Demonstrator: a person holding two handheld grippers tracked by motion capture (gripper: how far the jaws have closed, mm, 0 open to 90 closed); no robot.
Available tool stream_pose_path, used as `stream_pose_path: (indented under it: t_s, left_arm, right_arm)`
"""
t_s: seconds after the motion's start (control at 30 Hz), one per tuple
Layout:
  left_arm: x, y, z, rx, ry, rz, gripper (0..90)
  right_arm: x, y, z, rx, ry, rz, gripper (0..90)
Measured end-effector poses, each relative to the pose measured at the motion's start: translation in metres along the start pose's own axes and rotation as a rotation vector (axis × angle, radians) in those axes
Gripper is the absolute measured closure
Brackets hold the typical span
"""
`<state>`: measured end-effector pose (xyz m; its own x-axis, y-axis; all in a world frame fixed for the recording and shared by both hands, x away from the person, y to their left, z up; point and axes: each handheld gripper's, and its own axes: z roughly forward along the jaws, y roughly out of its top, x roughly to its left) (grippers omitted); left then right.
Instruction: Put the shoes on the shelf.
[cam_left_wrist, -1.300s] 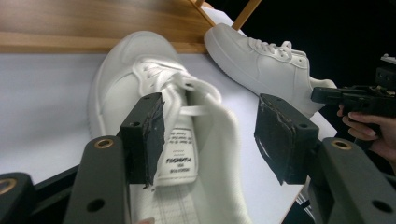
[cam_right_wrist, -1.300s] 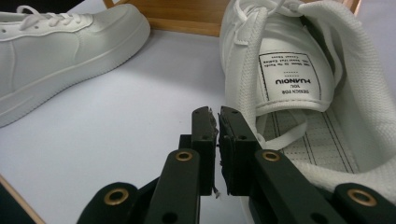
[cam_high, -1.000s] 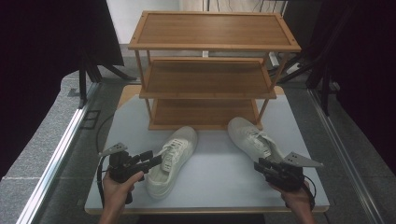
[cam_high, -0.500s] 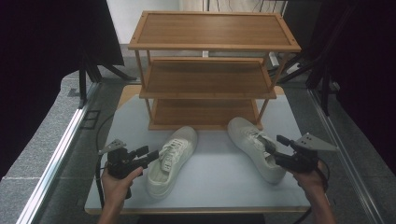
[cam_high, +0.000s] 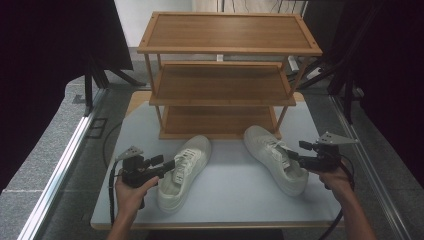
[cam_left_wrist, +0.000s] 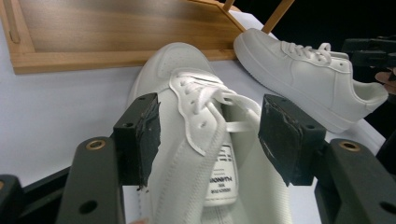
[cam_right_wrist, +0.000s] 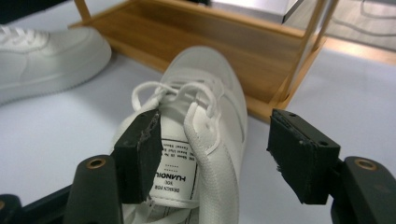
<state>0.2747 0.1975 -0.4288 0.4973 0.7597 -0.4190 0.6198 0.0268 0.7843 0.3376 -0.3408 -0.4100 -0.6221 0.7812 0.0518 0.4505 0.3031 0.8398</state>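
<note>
Two white sneakers lie on the white table in front of a wooden rack. The left shoe (cam_high: 182, 172) (cam_left_wrist: 187, 74) points its toe at the rack. My left gripper (cam_high: 170, 164) (cam_left_wrist: 210, 140) is open astride its tongue and collar, its jaws have just been opening, and the pads stand off the shoe. The right shoe (cam_high: 272, 152) (cam_right_wrist: 205, 70) lies angled with its heel toward my right gripper (cam_high: 292, 155) (cam_right_wrist: 212, 154). That gripper's jaws have just been opening wide, with the tongue and one collar edge between them and the right pad clear.
The three-shelf wooden rack (cam_high: 225, 85) (cam_right_wrist: 210, 32) stands at the back of the table (cam_high: 235, 200), its bottom shelf just past the shoes' toes. Bare tabletop lies between the shoes. Grey floor, a metal rail and dark curtains flank the table.
My right gripper has moved right and a little farther from the table's near edge, and its jaws have spread wide at the right shoe's heel. The left gripper has barely moved.
</note>
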Motion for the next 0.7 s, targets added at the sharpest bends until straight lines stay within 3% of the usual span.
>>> stream_pose_path:
  t_s: [0.27, 0.53, 0.7]
  left_arm:
    - [-0.003, -0.004, 0.011, 0.027, 0.022, 0.032, 38.4]
    - [-0.002, -0.007, 0.023, 0.058, 0.130, 0.083, 40.2]
    - [-0.002, -0.009, 0.030, 0.054, 0.144, 0.100, 41.7]
  right_arm:
    - [-0.004, -0.004, 0.021, 0.070, -0.013, -0.008, 36.8]
    - [-0.008, -0.005, 0.036, 0.094, -0.026, -0.020, 40.7]
    - [-0.008, -0.007, 0.049, 0.106, -0.053, -0.028, 47.4]
